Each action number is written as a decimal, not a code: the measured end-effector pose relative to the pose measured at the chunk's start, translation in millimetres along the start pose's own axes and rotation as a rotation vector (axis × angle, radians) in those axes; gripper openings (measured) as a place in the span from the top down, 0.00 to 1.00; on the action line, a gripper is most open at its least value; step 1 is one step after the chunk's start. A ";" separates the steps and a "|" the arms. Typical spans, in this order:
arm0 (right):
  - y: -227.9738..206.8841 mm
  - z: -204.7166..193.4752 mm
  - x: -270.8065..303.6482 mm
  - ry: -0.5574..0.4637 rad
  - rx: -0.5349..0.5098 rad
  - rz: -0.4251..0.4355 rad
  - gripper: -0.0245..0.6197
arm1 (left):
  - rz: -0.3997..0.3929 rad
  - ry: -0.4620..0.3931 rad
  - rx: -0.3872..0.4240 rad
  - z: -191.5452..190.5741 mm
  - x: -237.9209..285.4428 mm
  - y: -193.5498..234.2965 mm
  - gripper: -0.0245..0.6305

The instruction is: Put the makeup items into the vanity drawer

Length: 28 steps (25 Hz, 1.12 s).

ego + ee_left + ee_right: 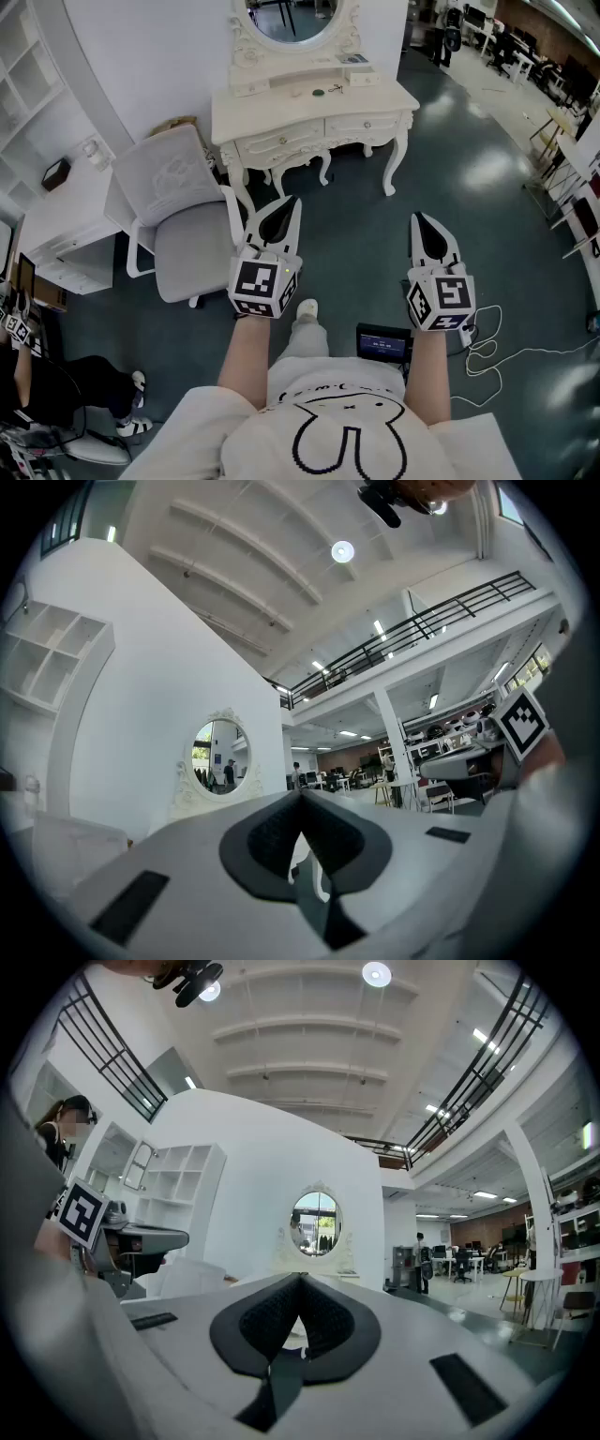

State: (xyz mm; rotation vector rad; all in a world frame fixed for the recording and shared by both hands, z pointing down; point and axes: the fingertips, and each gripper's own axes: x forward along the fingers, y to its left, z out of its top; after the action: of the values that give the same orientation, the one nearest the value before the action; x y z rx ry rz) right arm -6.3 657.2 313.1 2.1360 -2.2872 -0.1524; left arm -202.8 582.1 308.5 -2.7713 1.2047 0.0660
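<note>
Left gripper [287,206]: fingers [267,841] pressed together, nothing between them. Right gripper [419,221]: fingers likewise closed and empty. Both point up-frame toward the white carved vanity bench [281,111] at top centre, well apart from it. Its long axis runs left to right, and its closed drawers [281,142] face down-frame. Small makeup items [319,91] lie on top.

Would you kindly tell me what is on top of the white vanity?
An oval mirror at the back and a few small items before it, too small to identify. The closed drawers hide their contents.
</note>
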 end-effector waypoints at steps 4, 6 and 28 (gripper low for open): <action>-4.9 -6.1 18.4 0.006 -0.008 0.008 0.94 | 0.005 -0.006 -0.010 -3.9 17.5 8.8 0.93; -8.4 -6.8 30.2 0.001 0.001 0.013 0.94 | 0.004 -0.001 -0.013 -7.4 29.6 14.4 0.93; -60.5 -19.1 255.2 0.045 -0.034 0.021 0.94 | 0.011 0.007 -0.053 -36.5 229.3 139.6 0.93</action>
State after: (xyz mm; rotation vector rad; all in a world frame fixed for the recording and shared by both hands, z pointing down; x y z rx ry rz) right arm 37.3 397.8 312.0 2.0773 -2.2650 -0.1406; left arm -148.5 316.7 311.9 -2.8121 1.2382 0.0905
